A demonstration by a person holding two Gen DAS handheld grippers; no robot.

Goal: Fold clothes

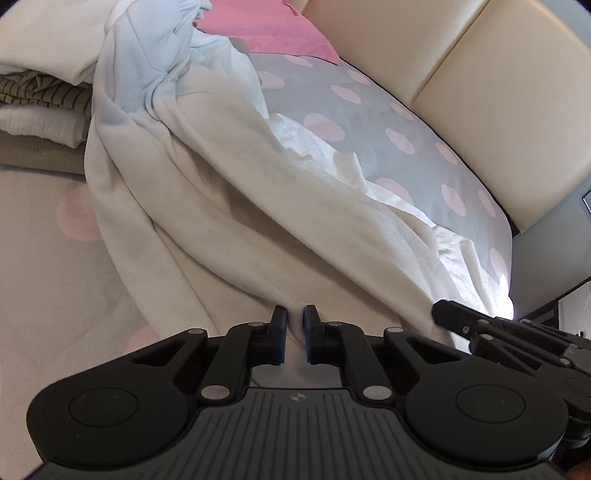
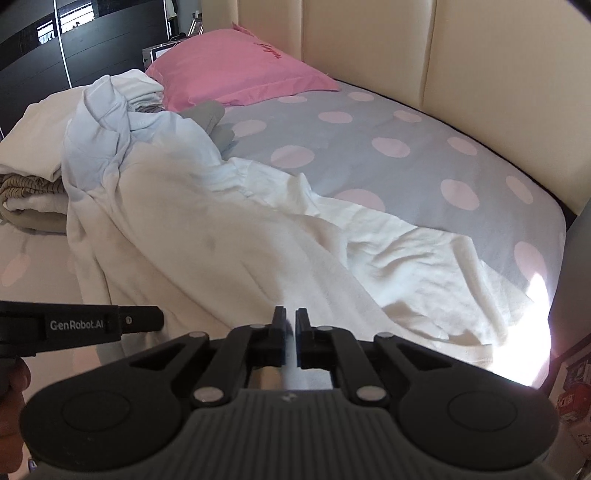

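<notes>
Both grippers, left gripper (image 1: 294, 314) and right gripper (image 2: 290, 315), are clamped on the cream garment (image 1: 221, 192); lift its hem evenly, keeping tension between your hands.

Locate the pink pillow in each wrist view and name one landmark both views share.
Left wrist view: the pink pillow lies at the top edge, just left of centre, partly hidden behind the pale blue garment.
Right wrist view: the pink pillow sits upper centre-left, in full view against the cream headboard.
Shared landmark: the grey bedsheet with pink dots, running from the pillow toward the lower right.
</notes>
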